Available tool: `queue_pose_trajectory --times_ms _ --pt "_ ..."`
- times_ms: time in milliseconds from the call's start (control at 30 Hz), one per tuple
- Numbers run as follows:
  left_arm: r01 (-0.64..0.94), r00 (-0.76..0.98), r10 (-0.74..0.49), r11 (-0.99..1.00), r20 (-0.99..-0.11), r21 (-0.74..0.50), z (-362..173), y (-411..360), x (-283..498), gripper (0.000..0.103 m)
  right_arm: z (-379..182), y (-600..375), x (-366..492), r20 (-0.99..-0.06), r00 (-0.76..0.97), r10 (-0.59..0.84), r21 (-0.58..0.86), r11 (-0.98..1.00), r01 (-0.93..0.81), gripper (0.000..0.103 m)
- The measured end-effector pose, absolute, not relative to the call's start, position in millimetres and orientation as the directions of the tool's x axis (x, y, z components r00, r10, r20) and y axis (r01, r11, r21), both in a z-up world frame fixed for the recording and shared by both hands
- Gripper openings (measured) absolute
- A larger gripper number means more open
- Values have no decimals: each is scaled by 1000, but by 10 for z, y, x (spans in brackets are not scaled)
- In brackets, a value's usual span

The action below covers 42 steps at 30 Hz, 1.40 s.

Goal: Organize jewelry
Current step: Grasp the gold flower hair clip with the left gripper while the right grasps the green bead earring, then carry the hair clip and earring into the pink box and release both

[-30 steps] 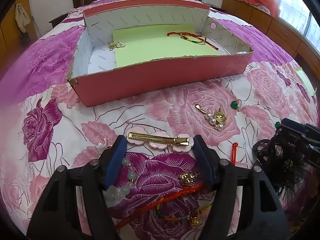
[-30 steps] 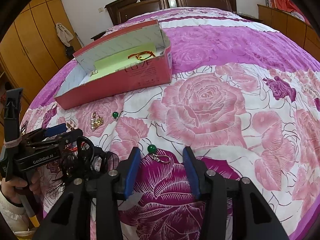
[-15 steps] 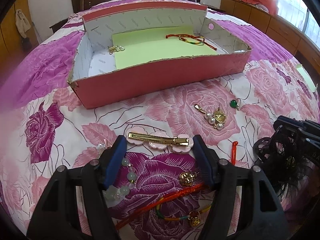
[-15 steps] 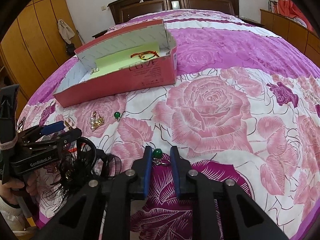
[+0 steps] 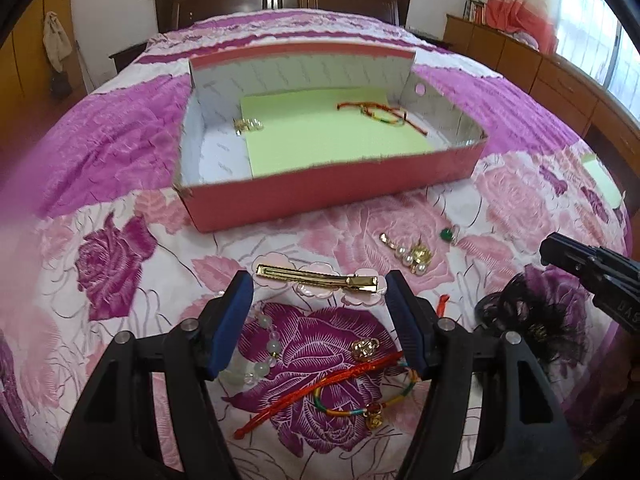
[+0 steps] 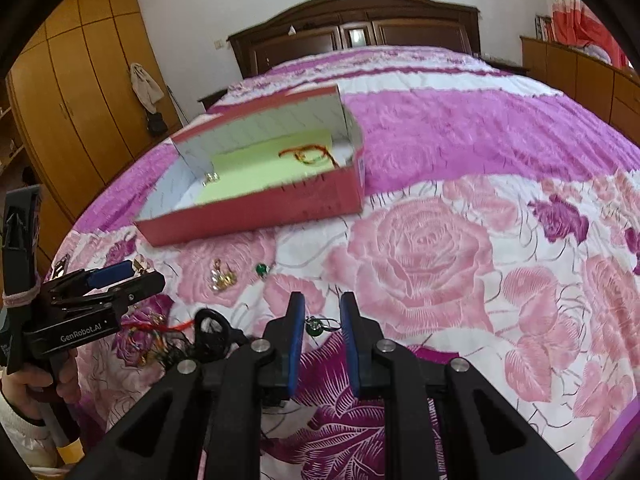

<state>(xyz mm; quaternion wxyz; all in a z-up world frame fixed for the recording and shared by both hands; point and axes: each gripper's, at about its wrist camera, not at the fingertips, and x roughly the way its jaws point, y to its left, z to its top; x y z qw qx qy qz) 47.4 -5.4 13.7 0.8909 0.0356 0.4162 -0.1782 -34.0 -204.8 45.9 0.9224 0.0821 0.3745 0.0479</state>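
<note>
A pink box point(image 5: 332, 190) with a green sheet holds a red-and-green cord bracelet point(image 5: 380, 114) and a small gold piece point(image 5: 248, 125). My left gripper point(image 5: 320, 284) is open and empty over the bedspread, just behind a gold hair clip point(image 5: 318, 278). A jade bead bracelet point(image 5: 264, 348), cord bracelets point(image 5: 352, 392), a pearl brooch point(image 5: 412, 254) and a green earring point(image 5: 447, 234) lie around it. My right gripper point(image 6: 322, 318) is shut on a second green earring point(image 6: 316, 327) and holds it above the bedspread. The box also shows in the right wrist view point(image 6: 260, 208).
A black feathered hair piece point(image 5: 528, 316) lies right of the left gripper. The flowered bedspread point(image 6: 460, 240) stretches to a dark headboard point(image 6: 356, 36). A wooden wardrobe point(image 6: 72, 92) stands on the left and low cabinets point(image 5: 560, 80) on the right.
My right gripper closed on the green earring and lifted it off the bedspread. My left gripper rose a little and stayed open.
</note>
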Motion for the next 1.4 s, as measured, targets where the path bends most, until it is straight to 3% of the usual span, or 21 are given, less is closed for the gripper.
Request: queue_pose_trajectory --times_ms 1000,1400 --pt "252 729 -229 966 -645 -59 632 -4 845 60 1073 -1702 225 -467 868 166 78 986 -147 20" --pt "209 734 -184 977 -654 -40 601 -54 1346 60 947 -1752 927 -525 837 156 105 987 -119 20"
